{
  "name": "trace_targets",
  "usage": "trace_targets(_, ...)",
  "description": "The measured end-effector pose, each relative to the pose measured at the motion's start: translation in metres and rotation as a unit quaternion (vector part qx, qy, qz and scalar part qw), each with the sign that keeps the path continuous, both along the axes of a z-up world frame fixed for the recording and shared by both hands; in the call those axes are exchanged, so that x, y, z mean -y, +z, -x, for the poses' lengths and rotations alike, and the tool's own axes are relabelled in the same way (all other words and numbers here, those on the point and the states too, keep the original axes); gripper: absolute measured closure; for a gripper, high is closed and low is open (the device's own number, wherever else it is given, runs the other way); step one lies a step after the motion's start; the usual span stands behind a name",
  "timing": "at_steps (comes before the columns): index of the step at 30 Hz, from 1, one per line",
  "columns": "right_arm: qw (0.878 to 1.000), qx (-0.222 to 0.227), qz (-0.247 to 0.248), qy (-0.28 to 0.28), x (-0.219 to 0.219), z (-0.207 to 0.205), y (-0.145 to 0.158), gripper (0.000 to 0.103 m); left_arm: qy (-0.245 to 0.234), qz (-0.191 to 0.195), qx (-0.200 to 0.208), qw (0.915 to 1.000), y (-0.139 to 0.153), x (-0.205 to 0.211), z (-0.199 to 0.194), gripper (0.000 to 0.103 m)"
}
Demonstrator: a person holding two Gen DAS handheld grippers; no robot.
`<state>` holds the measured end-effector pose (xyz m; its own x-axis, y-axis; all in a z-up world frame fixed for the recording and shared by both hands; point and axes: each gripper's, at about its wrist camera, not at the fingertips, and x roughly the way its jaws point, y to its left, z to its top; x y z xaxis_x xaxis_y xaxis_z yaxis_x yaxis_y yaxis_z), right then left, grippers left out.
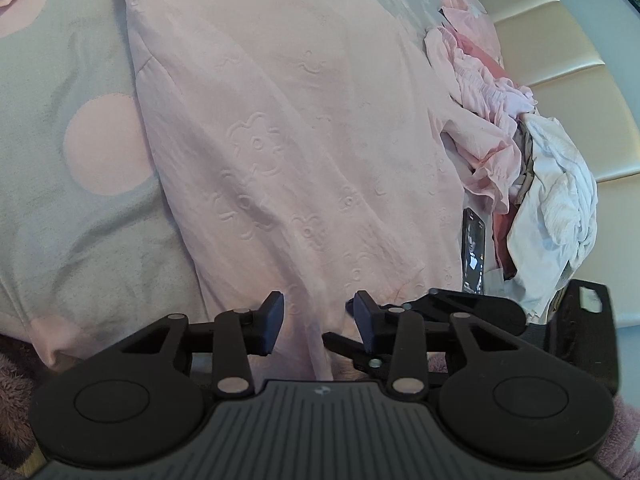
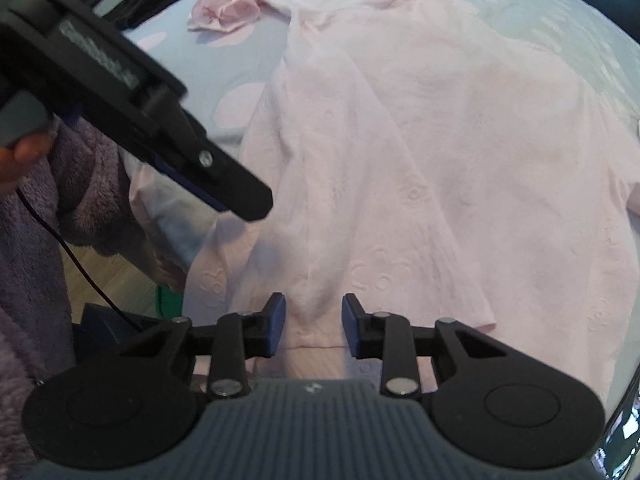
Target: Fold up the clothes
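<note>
On a grey bedspread (image 1: 48, 92) with pink dots, a pale pink embossed shirt (image 1: 288, 128) lies spread flat. At the shirt's near hem, the left gripper (image 1: 319, 322) hovers with its jaws apart, holding nothing. Just beside it at the same hem, the right gripper (image 2: 314, 326) is also spread wide and empty, the hem edge visible between its fingers. To the right of the shirt sits a heap of pink and white clothes (image 1: 532, 160), with a phone (image 1: 473, 252) lying between shirt and heap. A fuzzy purple sleeve (image 2: 48, 216) shows beside the shirt's left edge.
</note>
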<state>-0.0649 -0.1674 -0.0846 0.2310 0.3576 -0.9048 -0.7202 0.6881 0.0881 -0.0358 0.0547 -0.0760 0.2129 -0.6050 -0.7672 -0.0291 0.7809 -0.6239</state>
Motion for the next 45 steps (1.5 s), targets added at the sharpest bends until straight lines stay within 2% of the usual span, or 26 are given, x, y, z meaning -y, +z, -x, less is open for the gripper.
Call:
trace_targets(2,1.000,-0.003,0.006,0.005,-0.002,-0.001,-0.007,0.078,0.003,0.003,0.000,1.0000,0.000,-0.002,0.000,0.068)
trace_targets(5,1.000,0.008,0.010,0.013,-0.004,0.000,-0.006,0.096,0.007,0.007,0.002,0.9999,0.001,-0.005,0.001,0.068)
trace_targets(6,1.000,0.010,0.007,0.009,-0.002,0.000,-0.003,0.098,0.007,0.009,0.004,0.9999,0.002,-0.006,0.001,0.068)
trace_targets(10,1.000,0.017,-0.010,-0.008,0.007,0.001,0.018,0.099,0.009,0.018,0.010,0.9998,0.008,-0.007,0.001,0.066)
trace_targets(12,0.999,0.015,-0.024,-0.016,0.013,0.002,0.032,0.100,0.014,0.027,0.010,0.9995,0.011,-0.007,0.001,0.062)
trace_targets(16,0.999,0.014,-0.041,-0.018,0.012,0.004,0.054,0.100,0.035,0.069,-0.002,0.9970,0.018,-0.009,0.000,0.057)
trace_targets(21,0.998,0.012,-0.061,-0.013,0.003,0.008,0.073,0.099,0.042,0.083,-0.022,0.9954,0.022,-0.005,0.003,0.057)
trace_targets(29,0.996,0.021,-0.085,0.015,-0.015,0.029,0.087,0.099,0.057,0.068,-0.057,0.9944,0.012,-0.009,0.014,0.058)
trace_targets(31,0.994,0.010,-0.106,0.022,-0.017,0.032,0.092,0.099,0.059,0.076,-0.051,0.9940,0.013,-0.012,0.016,0.067)
trace_targets(33,0.992,0.000,-0.120,0.027,-0.021,0.034,0.095,0.099,0.056,0.076,-0.042,0.9946,0.016,-0.016,0.019,0.086)
trace_targets(35,0.992,0.006,-0.117,0.038,-0.022,0.037,0.098,0.095,0.054,0.070,-0.032,0.9956,0.022,-0.022,0.022,0.097)
trace_targets(39,0.993,0.012,-0.110,0.038,-0.011,0.036,0.108,0.090,0.049,0.033,-0.021,0.9981,0.038,-0.046,0.033,0.098)
trace_targets(40,0.995,0.016,-0.097,0.032,-0.004,0.033,0.109,0.089,0.046,0.022,-0.023,0.9984,0.039,-0.052,0.037,0.098)
trace_targets(43,0.999,0.030,-0.036,-0.002,0.024,0.018,0.107,0.070,0.040,-0.008,-0.043,0.9982,0.035,-0.070,0.048,0.098)
trace_targets(45,0.999,0.020,0.004,-0.031,0.046,0.005,0.099,0.070,0.036,-0.035,-0.060,0.9969,0.028,-0.080,0.054,0.098)
